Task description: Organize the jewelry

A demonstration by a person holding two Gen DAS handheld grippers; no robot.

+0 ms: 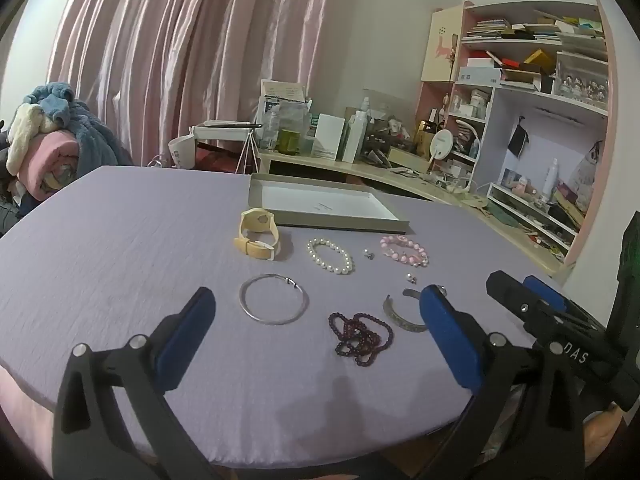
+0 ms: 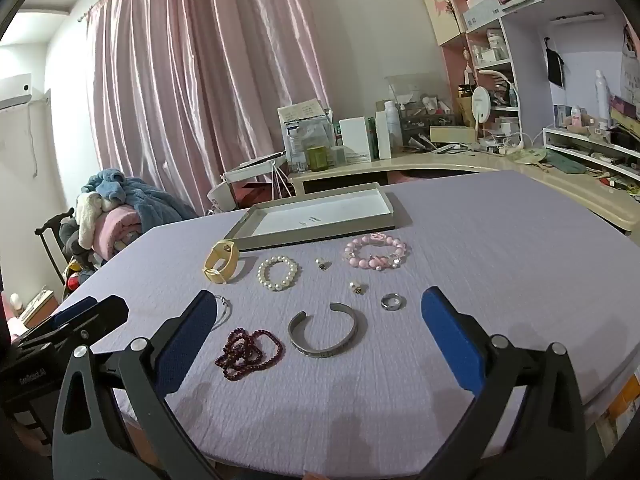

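Jewelry lies spread on the lilac tablecloth (image 1: pixel 120 240). A grey shallow box (image 1: pixel 326 207) with a white floor sits at the far side. In front of it lie a yellow watch (image 1: pixel 258 240), a white pearl bracelet (image 1: pixel 330 256), a pink bead bracelet (image 1: pixel 404 250) and two small earrings (image 1: pixel 368 255). Nearer are a thin silver bangle (image 1: pixel 274 299), a dark red bead string (image 1: pixel 360 338) and a silver cuff (image 2: pixel 328 334), with a silver ring (image 2: pixel 391 302) beside it. My left gripper (image 1: pixel 316 332) hovers open above the near jewelry. My right gripper (image 2: pixel 316 332) is open too, holding nothing.
A cluttered beige desk (image 1: pixel 360 168) and pink shelves (image 1: pixel 540 92) stand behind the table to the right. Pink curtains (image 1: pixel 192 48) hang at the back. A pile of blankets (image 1: pixel 48 140) rests on a chair at the left.
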